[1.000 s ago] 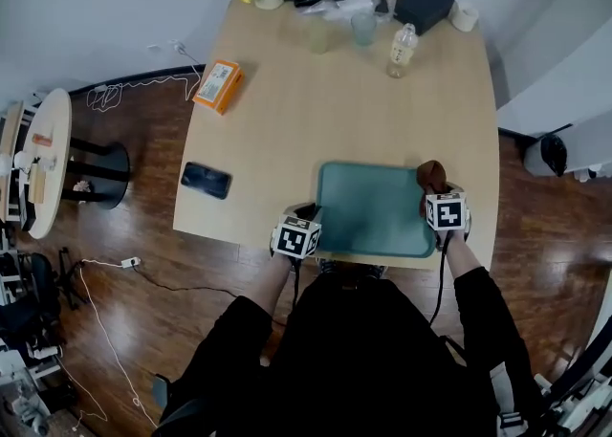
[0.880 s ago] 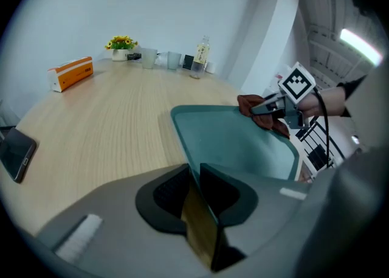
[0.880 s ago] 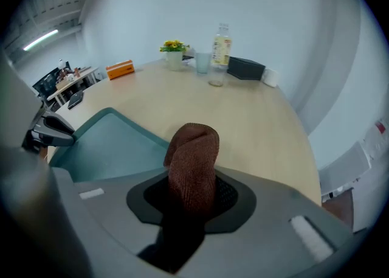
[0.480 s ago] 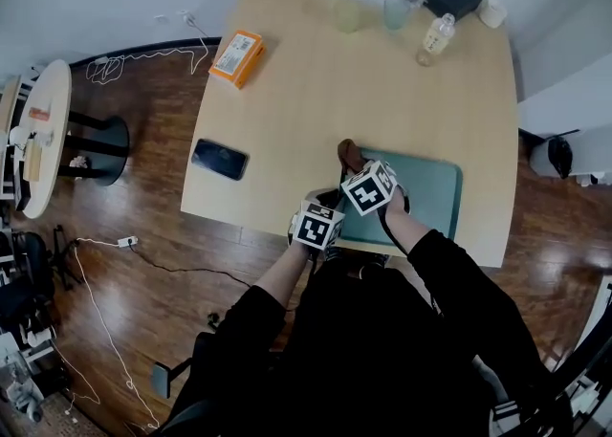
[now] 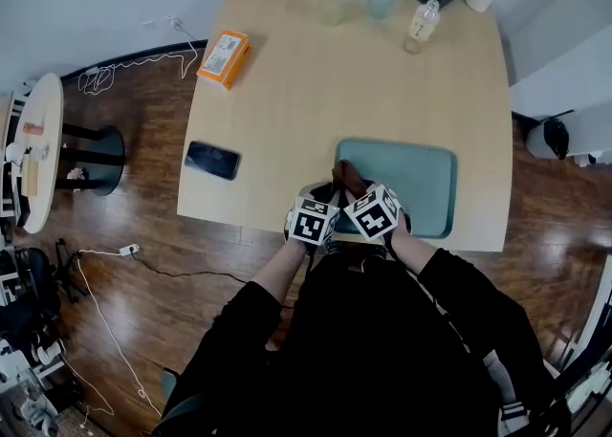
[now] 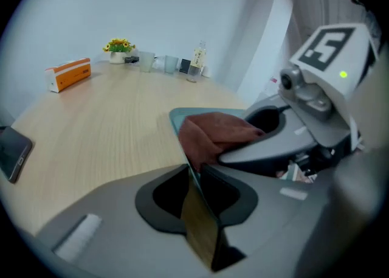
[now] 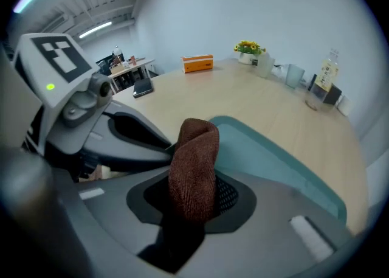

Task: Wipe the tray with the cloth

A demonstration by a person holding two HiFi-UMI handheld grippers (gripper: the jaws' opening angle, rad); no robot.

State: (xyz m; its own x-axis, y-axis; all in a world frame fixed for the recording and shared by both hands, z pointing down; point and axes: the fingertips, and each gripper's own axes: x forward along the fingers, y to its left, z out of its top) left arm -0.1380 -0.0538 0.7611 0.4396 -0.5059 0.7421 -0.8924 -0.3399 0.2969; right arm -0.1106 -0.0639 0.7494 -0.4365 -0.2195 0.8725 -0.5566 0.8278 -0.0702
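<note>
box (image 5: 222,59) print unreadable | left hand-held gripper (image 6: 193,178) — tray (image 5: 421,177) | right hand-held gripper (image 7: 193,194) — cloth (image 7: 196,152)

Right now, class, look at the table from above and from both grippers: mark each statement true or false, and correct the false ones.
1. The right gripper has its jaws shut on the brown cloth. True.
2. The left gripper has its jaws wide apart and holds nothing. False: its jaws are closed on the rim of the tray.
3. The phone lies on the table, to the left of the tray. True.
4. The cloth is at the tray's right end. False: it is at the tray's left end, close to both grippers.
</note>
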